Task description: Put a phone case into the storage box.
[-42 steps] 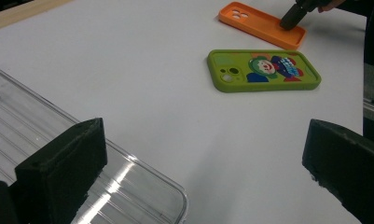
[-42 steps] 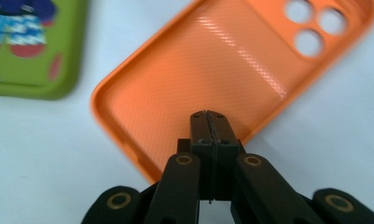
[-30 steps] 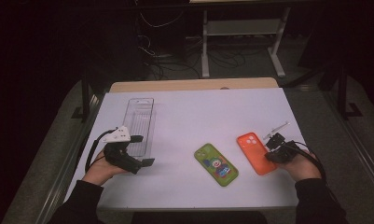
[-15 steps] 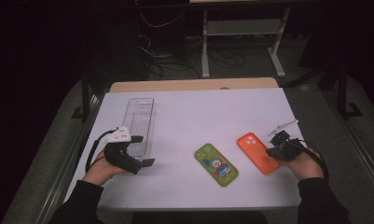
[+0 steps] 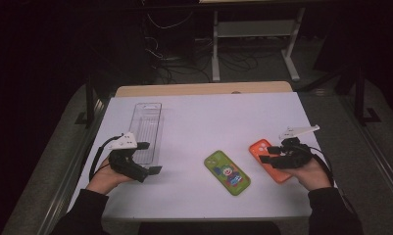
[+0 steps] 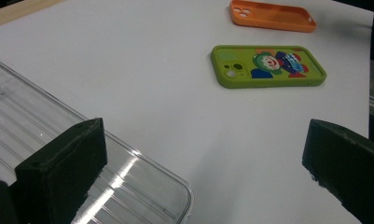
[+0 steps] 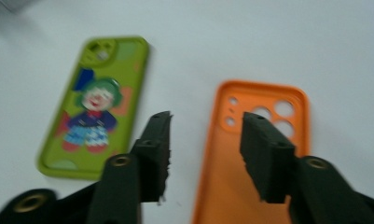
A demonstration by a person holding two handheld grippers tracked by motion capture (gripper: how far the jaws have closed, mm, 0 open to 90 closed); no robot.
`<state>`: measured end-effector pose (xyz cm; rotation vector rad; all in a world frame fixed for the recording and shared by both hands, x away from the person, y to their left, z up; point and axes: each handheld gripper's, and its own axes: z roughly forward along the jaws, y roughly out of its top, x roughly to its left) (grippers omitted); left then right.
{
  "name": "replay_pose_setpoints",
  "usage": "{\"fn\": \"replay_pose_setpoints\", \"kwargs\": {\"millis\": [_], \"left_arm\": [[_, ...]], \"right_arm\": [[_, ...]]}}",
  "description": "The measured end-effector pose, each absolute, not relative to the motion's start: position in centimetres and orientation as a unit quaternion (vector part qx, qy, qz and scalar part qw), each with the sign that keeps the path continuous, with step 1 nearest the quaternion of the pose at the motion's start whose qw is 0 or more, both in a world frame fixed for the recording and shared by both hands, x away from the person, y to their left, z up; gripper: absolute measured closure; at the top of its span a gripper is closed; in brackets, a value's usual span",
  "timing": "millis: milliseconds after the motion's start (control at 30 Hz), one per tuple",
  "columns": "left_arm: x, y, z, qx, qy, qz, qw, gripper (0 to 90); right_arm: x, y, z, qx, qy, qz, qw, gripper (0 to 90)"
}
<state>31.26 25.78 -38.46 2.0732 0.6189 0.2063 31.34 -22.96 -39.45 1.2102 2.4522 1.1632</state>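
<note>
Two phone cases (image 5: 227,172) lie right of the tray (image 5: 146,131).

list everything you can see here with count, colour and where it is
orange phone case: 1, orange, face down on the table's right part, under the right gripper's jaws
green phone case: 1, green with a cartoon clown print, flat on the table just left of the orange one
clear tray: 1, transparent ribbed plastic, long and narrow, on the table's left part
table: 1, white top with a wooden strip at the far edge
metal frame: 1, white, on the dark floor beyond the table, cables beside it
left gripper: 1, black, jaws wide apart, by the tray's near end
right gripper: 1, black, jaws apart over the orange case's left edge
hands: 2, dark sleeves, at the near edge
</note>
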Motion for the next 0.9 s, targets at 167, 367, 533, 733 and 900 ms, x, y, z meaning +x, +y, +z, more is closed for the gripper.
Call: {"fn": "replay_pose_setpoints", "kwargs": {"millis": [167, 367, 533, 733, 900], "left_arm": [[31.3, 25.9, -38.4, 0.844, 0.253, 0.085, 0.465, 0.0], [31.3, 25.9, -38.4, 0.846, 0.252, 0.085, 0.462, 0.0], [31.2, 25.8, -38.5, 0.848, 0.251, 0.084, 0.46, 0.0], [31.2, 25.8, -38.4, 0.848, 0.251, 0.085, 0.459, 0.0], [31.2, 25.7, -38.5, 0.851, 0.25, 0.084, 0.453, 0.0]], "right_arm": [[30.9, -21.7, -39.6, 0.396, 0.818, 0.406, 0.098, 19.9], [30.6, -19.4, -40.2, 0.369, 0.832, 0.404, 0.092, 0.0], [30.4, -18.0, -40.2, 0.351, 0.846, 0.395, 0.076, 0.0], [30.3, -17.4, -39.9, 0.345, 0.849, 0.391, 0.081, 0.0], [30.3, -17.5, -39.7, 0.344, 0.852, 0.387, 0.075, 0.0]]}}
